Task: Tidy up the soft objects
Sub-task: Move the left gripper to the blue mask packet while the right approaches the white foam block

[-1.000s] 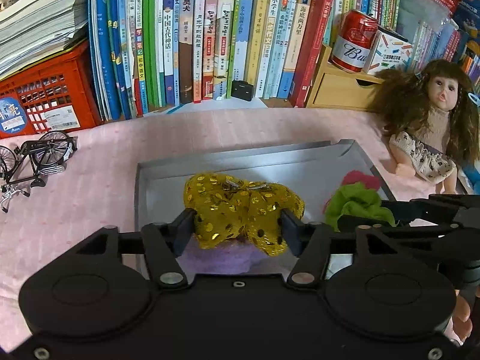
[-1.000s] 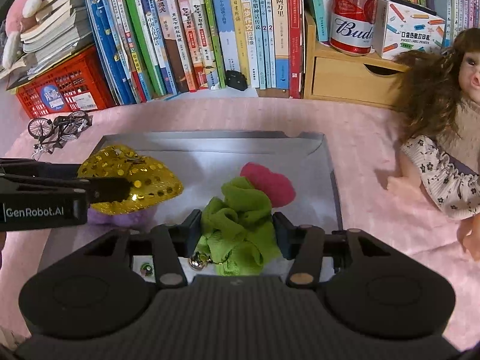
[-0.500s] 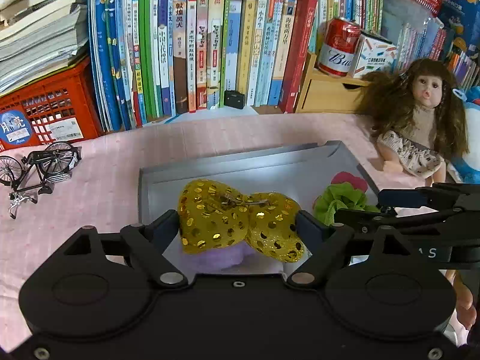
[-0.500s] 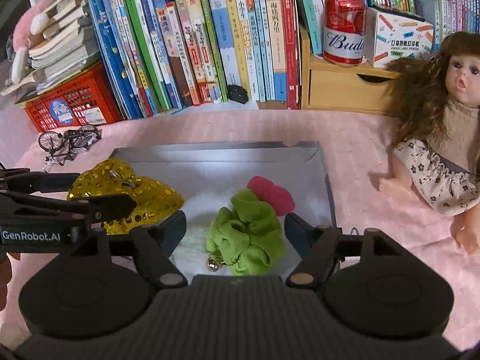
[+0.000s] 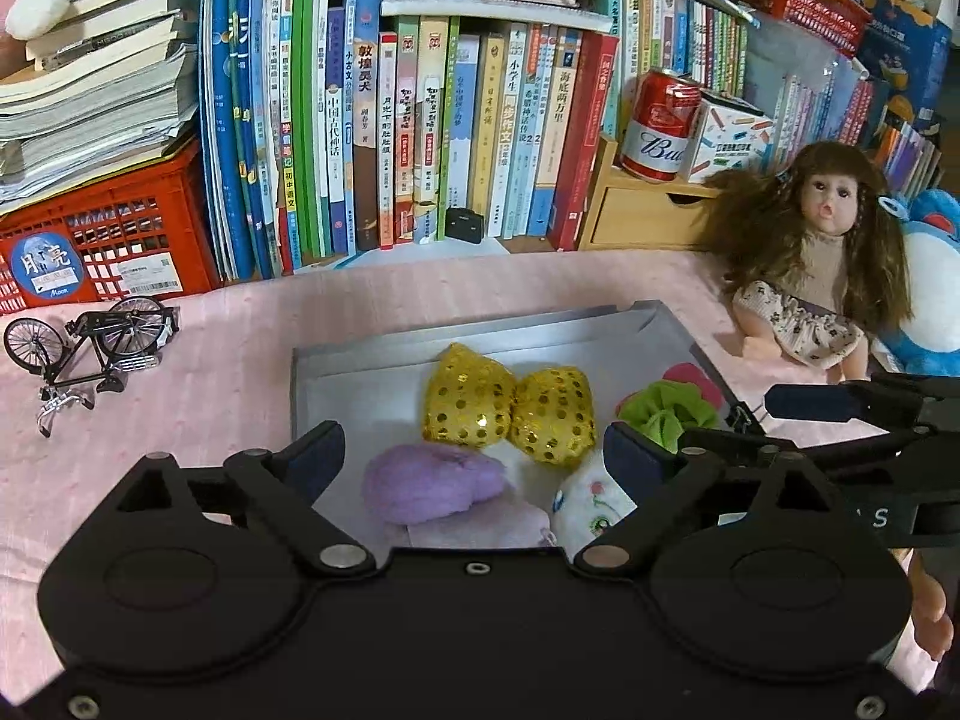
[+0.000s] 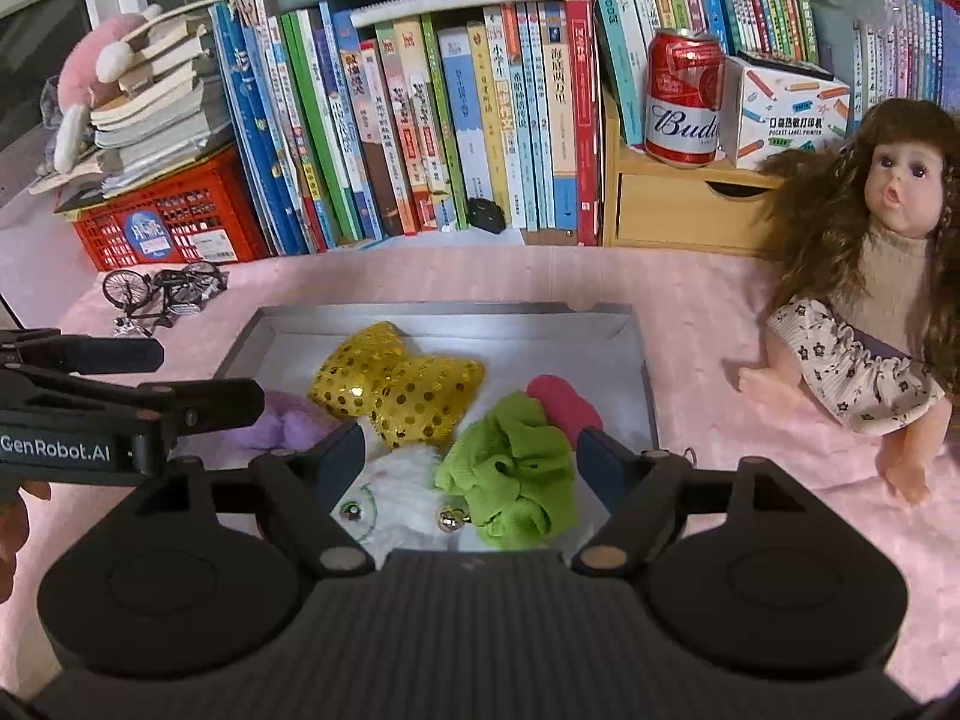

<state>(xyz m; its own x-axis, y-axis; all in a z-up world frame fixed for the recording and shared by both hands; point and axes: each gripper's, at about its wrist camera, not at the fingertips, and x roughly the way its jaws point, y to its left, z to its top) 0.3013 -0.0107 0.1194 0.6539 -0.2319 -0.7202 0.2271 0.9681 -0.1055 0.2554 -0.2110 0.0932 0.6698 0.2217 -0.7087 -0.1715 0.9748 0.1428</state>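
A grey tray (image 5: 480, 330) (image 6: 444, 312) on the pink cloth holds a gold sequin bow (image 5: 510, 414) (image 6: 399, 393), a green scrunchie (image 5: 666, 411) (image 6: 510, 474) with a small bell, a purple fluffy piece (image 5: 432, 480), a white plush (image 6: 384, 492) and a pink piece (image 6: 564, 402). My left gripper (image 5: 474, 453) hovers over the bow, its jaws opening, the pads clear of it. My right gripper (image 6: 473, 453) hovers over the scrunchie, its jaws opening too, nothing pressed between them. Both grippers stand side by side above the tray's near end.
A doll (image 6: 888, 300) sits on the cloth right of the tray, with a blue plush (image 5: 936, 312) behind it. A toy bicycle (image 5: 90, 342) stands at the left. Behind are a row of books (image 5: 420, 138), a red crate (image 5: 108, 246), and a can (image 6: 684, 102) on a wooden drawer box (image 6: 678, 210).
Both grippers let go: the gold bow and the green scrunchie now lie loose in the tray. Both pairs of jaws spread wide and drew back and up.
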